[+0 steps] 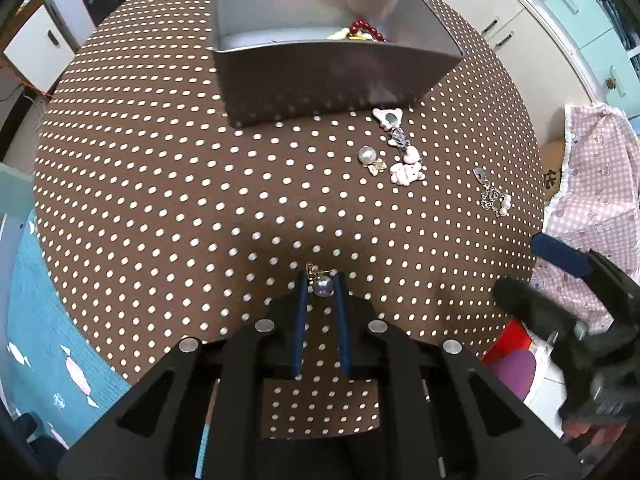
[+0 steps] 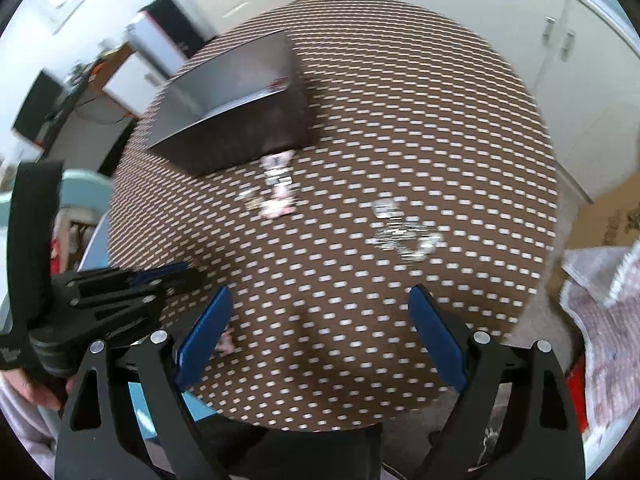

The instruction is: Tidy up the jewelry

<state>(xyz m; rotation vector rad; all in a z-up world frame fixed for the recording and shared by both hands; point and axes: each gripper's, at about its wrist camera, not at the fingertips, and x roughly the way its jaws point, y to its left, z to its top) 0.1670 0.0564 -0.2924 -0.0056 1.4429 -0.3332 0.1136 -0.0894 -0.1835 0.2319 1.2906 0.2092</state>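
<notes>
The left gripper (image 1: 322, 280) has its blue fingers (image 1: 301, 312) drawn close around a pearl earring (image 1: 322, 285), which sits between the tips low over the desk (image 1: 160, 200), with a small gold piece at its top end. The right gripper (image 2: 320, 308) has its fingers (image 2: 204, 336) spread wide with nothing between them, hovering over the near edge of the desk; its view is blurred.

Farther out on the dotted brown cloth, a second pearl earring (image 1: 369, 157) lies just beside a cluster of pink charms (image 1: 406, 160) that trails up toward the grey box (image 1: 320, 76). Well to the right of those, near the desk's edge, lies a silver chain with small pearls (image 1: 494, 196). The box stands at the far side of the desk, and red beads (image 1: 366, 30) and pale pieces show in its right corner. A pink checked cloth (image 1: 592, 184) hangs beyond the desk's right edge.
</notes>
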